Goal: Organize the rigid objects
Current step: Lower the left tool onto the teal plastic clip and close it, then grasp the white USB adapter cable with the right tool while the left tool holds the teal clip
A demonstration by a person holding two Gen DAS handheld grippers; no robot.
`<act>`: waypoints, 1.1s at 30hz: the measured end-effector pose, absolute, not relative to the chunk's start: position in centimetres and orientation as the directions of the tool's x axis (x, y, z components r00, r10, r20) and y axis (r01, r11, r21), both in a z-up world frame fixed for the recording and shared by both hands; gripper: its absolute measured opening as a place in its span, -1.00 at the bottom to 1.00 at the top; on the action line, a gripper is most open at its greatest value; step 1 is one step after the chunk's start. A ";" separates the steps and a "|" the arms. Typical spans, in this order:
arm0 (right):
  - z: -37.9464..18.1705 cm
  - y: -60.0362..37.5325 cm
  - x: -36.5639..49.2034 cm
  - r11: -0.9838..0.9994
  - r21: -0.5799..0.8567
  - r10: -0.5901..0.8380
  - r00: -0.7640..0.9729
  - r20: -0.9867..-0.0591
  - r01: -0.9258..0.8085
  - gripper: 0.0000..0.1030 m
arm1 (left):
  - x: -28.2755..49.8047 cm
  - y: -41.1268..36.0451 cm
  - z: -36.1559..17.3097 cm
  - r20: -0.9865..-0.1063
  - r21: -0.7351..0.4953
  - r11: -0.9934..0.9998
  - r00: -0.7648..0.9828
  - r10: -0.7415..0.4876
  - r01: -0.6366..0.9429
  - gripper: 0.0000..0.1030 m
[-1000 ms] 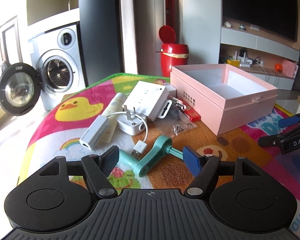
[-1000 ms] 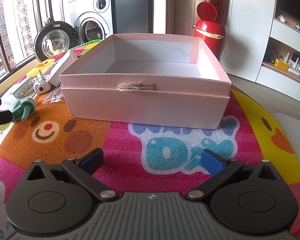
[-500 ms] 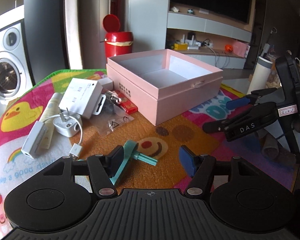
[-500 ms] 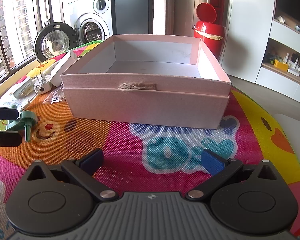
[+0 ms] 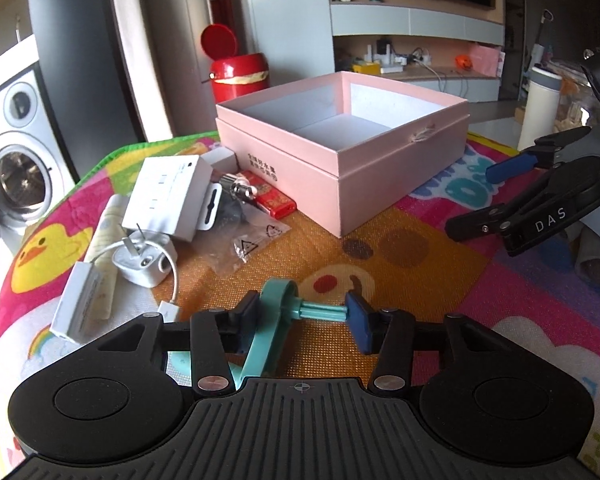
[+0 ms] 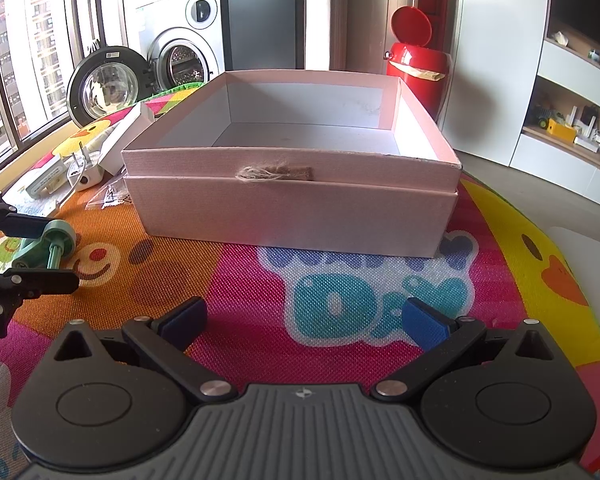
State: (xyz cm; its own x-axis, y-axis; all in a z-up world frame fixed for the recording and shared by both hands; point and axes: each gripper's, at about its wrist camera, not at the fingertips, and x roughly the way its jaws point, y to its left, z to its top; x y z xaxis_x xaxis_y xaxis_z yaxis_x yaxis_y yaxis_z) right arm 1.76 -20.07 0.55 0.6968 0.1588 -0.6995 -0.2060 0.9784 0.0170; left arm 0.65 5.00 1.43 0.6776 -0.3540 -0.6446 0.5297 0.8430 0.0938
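Observation:
My left gripper is shut on a teal plastic crank handle, one pad on its arm and one on the tip of its peg, just above the mat. It also shows at the left of the right wrist view. An open, empty pink box stands behind it; in the right wrist view the box is straight ahead. My right gripper is open and empty, low over the mat in front of the box; it shows in the left wrist view too.
Left of the box lie a white boxed adapter, a white plug with cable, a white dongle, a red lighter, a clear plastic bag and a cream tube. A red bin stands behind.
My left gripper moved forward around the teal handle and closed on it. The right gripper has stayed still and open.

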 end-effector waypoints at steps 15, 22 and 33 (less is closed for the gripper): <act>7.5 -9.4 2.4 0.860 -0.022 0.419 0.730 -0.540 -0.510 0.87 | -5.5 13.5 3.0 -0.562 -0.038 0.974 0.801 -0.207 0.225 -0.01; 5.7 -0.2 8.3 0.807 0.064 0.477 0.583 -0.658 -0.588 0.27 | -6.1 15.6 2.5 -0.542 -0.078 0.989 0.827 -0.149 0.127 -0.01; 4.2 -0.8 7.3 0.821 0.019 0.389 0.534 -0.751 -0.571 -0.80 | -5.9 15.8 0.8 -0.570 -0.151 0.975 0.792 -0.219 0.161 0.02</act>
State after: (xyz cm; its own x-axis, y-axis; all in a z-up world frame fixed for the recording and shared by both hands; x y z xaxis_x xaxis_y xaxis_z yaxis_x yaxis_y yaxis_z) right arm 7.26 -0.85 4.21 0.5343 0.3885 -0.7507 -0.5706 0.8210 0.0188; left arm -5.91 15.75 0.81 0.7923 -0.2189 -0.5695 0.1609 0.9753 -0.1510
